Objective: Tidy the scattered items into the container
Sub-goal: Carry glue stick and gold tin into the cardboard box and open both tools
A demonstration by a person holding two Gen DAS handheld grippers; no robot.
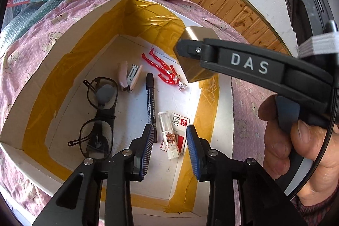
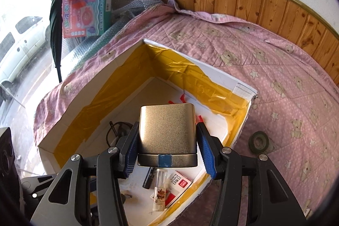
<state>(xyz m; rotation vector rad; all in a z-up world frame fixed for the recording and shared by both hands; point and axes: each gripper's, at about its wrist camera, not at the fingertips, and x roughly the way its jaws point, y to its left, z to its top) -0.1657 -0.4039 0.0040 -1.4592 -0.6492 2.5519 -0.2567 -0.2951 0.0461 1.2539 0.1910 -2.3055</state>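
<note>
Right tongs: clamped on the gold tin point(image 2: 167, 137), right gripper point(image 2: 167, 147) pinching it by its two flat sides, so the tin hangs level and cannot swing
Left tongs: left gripper point(image 1: 169, 149) spread apart with nothing between the pads, hovering low over the box floor, clear of the tin's way down
Where the tin is: up in the air above the container point(image 2: 233, 79), over the far right part of its floor and inside the line of the walls; not touching anything below
Why so high: my read is the tin is carried over the wall first, then lowered, since the tall walls leave no side entry
Already inside: glasses point(image 1: 98, 118) along the left wall, stapler point(image 1: 130, 77), black marker point(image 1: 151, 105), red figure point(image 1: 163, 70), staple box point(image 1: 180, 132) with a clear tube point(image 1: 166, 130) lying across it; all flat on the white floor
Landing spot: the red figure lies about under the tin, so a drop there would land on it; bare floor shows nearer the far corner
Left outside: roll of tape point(image 2: 259, 142) on the pink quilt point(image 2: 286, 77), just beside the box's right wall, likely next
Holder: a hand point(image 1: 300, 154) grips the right tool's handle
</note>
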